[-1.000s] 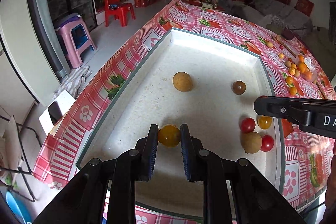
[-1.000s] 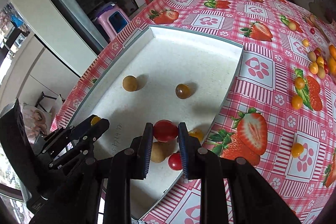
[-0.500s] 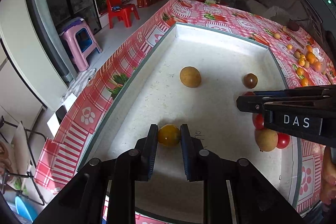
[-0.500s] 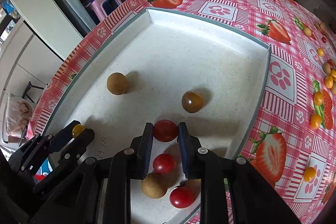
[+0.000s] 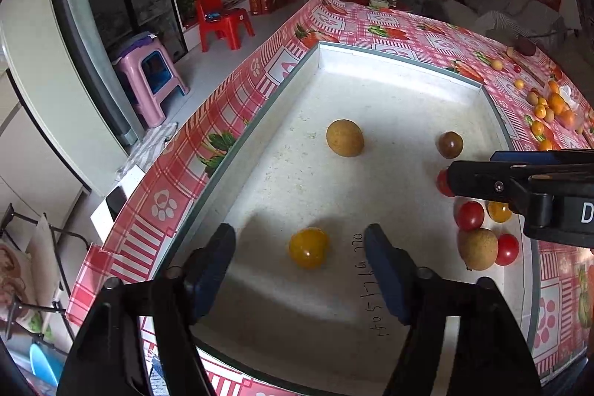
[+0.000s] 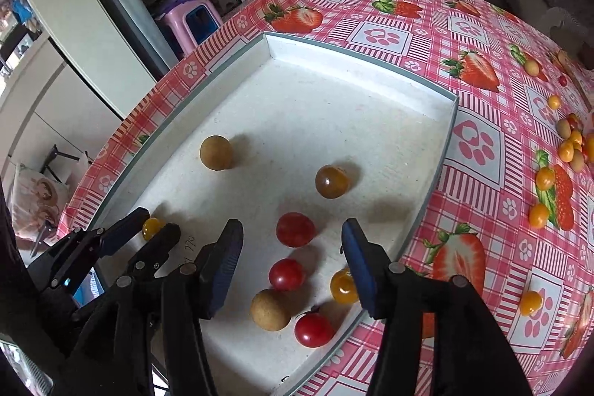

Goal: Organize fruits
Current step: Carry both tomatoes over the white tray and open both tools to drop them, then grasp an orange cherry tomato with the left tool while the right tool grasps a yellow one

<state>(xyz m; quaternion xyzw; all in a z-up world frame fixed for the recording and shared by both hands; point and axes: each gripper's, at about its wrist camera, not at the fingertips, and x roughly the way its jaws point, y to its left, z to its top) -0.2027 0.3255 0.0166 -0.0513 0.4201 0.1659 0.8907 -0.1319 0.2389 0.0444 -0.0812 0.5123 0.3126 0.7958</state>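
A white tray [image 5: 401, 62] lies on the strawberry tablecloth. My left gripper [image 5: 300, 253] has its jaws opening, and a yellow tomato [image 5: 309, 247] rests on the tray floor between them, touching neither pad. My right gripper [image 6: 292, 240] is opening too, with a red tomato [image 6: 296, 229] lying free between its jaws. Below it sit another red tomato [image 6: 286, 274], a tan round fruit [image 6: 270, 310], a third red tomato [image 6: 313, 329] and a yellow tomato [image 6: 343, 285]. Farther in lie a tan fruit [image 6: 216, 153] and a brownish tomato [image 6: 331, 181].
Several small yellow and orange fruits [image 6: 545, 177] lie loose on the tablecloth [image 6: 482, 143] right of the tray. The right gripper's finger [image 5: 519, 180] reaches into the left wrist view from the right. A pink stool [image 5: 154, 80] and red chair [image 5: 222, 21] stand on the floor beyond the table's left edge.
Both grippers went from shut on their tomatoes to open. The yellow tomato and the red tomato now lie loose on the tray floor between the spread jaws.
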